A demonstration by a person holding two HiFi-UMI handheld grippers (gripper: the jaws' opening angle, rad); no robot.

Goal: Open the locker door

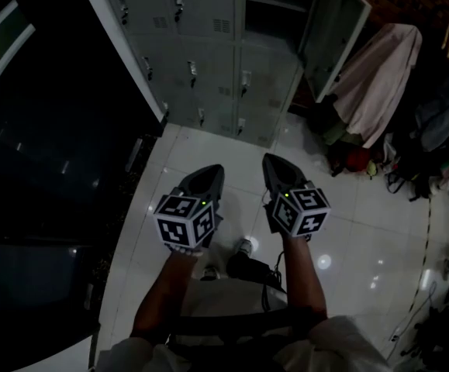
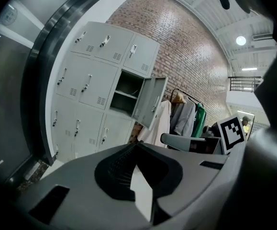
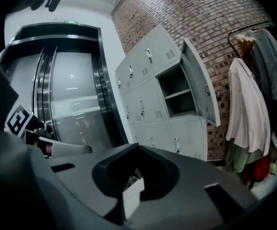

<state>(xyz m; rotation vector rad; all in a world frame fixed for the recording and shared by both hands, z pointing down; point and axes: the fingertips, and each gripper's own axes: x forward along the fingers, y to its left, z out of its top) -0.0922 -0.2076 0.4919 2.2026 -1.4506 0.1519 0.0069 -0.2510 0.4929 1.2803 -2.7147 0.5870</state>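
Left of the locker bank [image 1: 208, 60] the head view sinks into darkness and little can be made out there. The right gripper view shows that side to be an elevator door [image 3: 71, 99] of reflective metal. The left gripper [image 1: 207, 170] is held low in front of the locker bank, well apart from it, with its jaws brought together and nothing between them. The right gripper [image 1: 275, 161], just beside it, points the same way, and its jaws are likewise closed and empty. One locker door [image 1: 334, 33], in the bank's rightmost column below the top row, stands swung out and shows a shelf inside. The other doors are closed. Right of the bank hangs a pale garment [image 1: 375, 76], with darker clothes and bags beyond it. That corner is dim and cut off by the frame edge. The floor [image 1: 348, 223] in front of the bank is glossy white tile, and a brick wall [image 3: 200, 13] rises behind it.
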